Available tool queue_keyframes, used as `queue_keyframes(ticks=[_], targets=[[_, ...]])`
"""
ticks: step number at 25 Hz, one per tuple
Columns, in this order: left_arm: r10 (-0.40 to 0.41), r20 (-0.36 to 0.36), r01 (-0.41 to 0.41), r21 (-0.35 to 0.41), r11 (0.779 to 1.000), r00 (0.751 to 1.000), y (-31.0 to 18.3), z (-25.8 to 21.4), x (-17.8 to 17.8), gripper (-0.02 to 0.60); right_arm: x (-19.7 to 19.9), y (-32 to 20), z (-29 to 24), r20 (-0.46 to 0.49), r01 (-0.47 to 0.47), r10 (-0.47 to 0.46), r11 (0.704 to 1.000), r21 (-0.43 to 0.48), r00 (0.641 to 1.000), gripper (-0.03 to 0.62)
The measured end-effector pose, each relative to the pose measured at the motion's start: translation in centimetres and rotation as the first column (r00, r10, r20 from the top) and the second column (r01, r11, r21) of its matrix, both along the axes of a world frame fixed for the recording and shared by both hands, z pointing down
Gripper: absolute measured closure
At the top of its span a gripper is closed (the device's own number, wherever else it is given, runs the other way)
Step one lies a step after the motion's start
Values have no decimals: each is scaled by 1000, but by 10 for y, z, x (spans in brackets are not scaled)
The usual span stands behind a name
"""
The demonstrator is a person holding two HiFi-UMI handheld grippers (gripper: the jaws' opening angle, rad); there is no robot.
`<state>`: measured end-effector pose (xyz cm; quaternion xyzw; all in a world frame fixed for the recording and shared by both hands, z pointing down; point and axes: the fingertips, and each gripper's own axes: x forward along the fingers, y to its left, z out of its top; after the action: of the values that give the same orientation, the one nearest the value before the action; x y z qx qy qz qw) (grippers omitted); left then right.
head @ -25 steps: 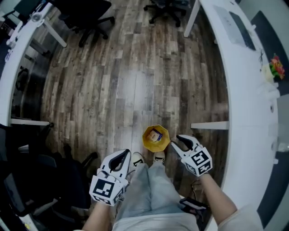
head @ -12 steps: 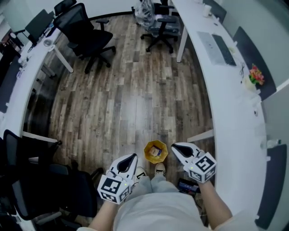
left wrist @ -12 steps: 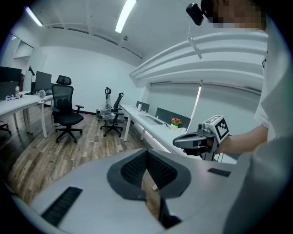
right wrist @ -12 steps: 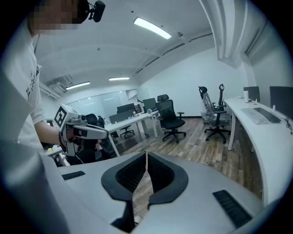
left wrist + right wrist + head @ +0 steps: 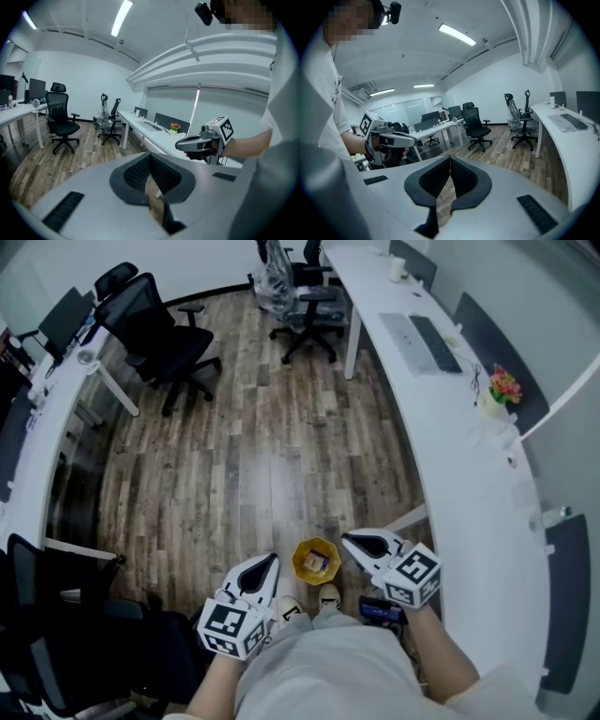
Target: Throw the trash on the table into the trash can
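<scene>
Right gripper (image 5: 349,540) is found with its jaws fully together, having just closed, and nothing is gripped between them. Left gripper (image 5: 270,561) is likewise shut and empty, its jaw tips meeting on bare air. Both are held clear of the floor, the left gripper just left of the yellow trash can (image 5: 298,559) and the right gripper just right of it. A small piece of trash (image 5: 320,564) is seen lying inside the can. The long white table (image 5: 459,456) runs to the right of the can and beyond it. The step in hand is judged to be the interval after a drop, with no load carried. For the next move, a turn toward the table is called for, with jaws opened before any remaining trash is approached; none can be identified there from this position.
</scene>
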<state>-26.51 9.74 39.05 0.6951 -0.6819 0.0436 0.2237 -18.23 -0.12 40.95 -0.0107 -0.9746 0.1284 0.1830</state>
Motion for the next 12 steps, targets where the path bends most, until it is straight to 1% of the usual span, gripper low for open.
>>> queue_keyframes(ticks=[7, 12], targets=[[-7, 0, 7, -9, 1000, 1000, 5, -2, 1, 580, -5, 2, 1, 15, -25, 26, 999, -33, 1000, 563], [0, 6, 0, 0, 1000, 1000, 6, 0, 1, 580, -6, 2, 3, 19, -37, 38, 998, -50, 999, 563]])
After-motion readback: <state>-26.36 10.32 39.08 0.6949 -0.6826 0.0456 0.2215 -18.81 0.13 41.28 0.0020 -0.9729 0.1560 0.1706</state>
